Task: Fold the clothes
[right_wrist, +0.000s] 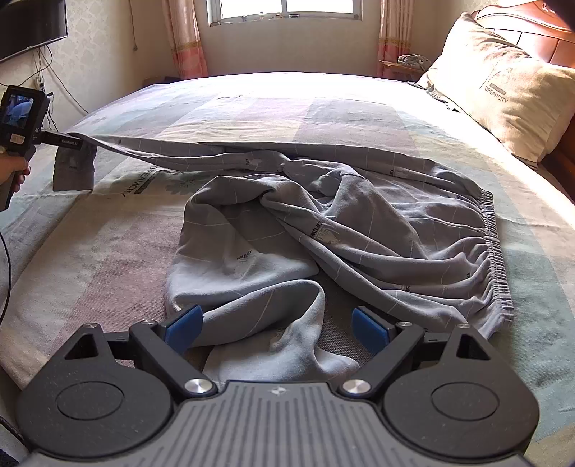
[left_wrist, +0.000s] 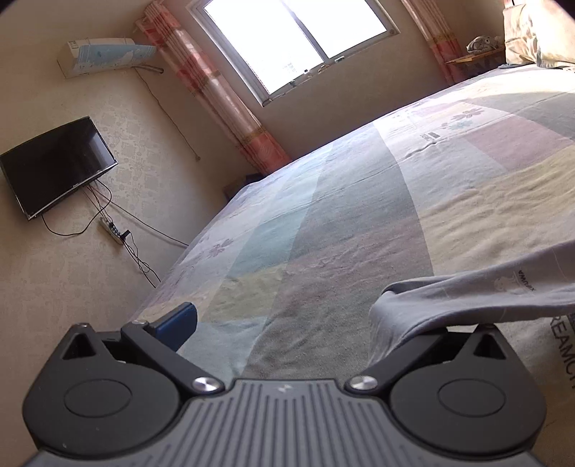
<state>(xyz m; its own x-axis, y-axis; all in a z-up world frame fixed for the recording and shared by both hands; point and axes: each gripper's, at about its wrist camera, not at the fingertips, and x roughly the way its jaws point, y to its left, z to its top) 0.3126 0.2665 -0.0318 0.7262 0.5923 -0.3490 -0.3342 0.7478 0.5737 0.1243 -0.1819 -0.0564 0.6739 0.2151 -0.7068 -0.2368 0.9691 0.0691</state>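
Grey pyjama trousers (right_wrist: 359, 222) with thin white lines lie crumpled on the bed, elastic waistband (right_wrist: 497, 251) to the right. One leg (right_wrist: 201, 158) is stretched out to the left and lifted off the sheet. In the right wrist view its cuff (right_wrist: 73, 169) hangs from my left gripper (right_wrist: 68, 140). In the left wrist view that leg (left_wrist: 467, 298) drapes over the right finger, and the blue left pad (left_wrist: 178, 325) stands far from it. My right gripper (right_wrist: 276, 325) is open low over the other leg's end (right_wrist: 287, 341), blue pads either side of the cloth.
The patchwork bed sheet (right_wrist: 107, 230) covers a wide bed. A beige pillow (right_wrist: 503, 93) lies at the far right by the headboard. A wall television (left_wrist: 57, 161), cables and a power strip (left_wrist: 113, 230) are left of the bed. A window (right_wrist: 287, 7) is beyond the far edge.
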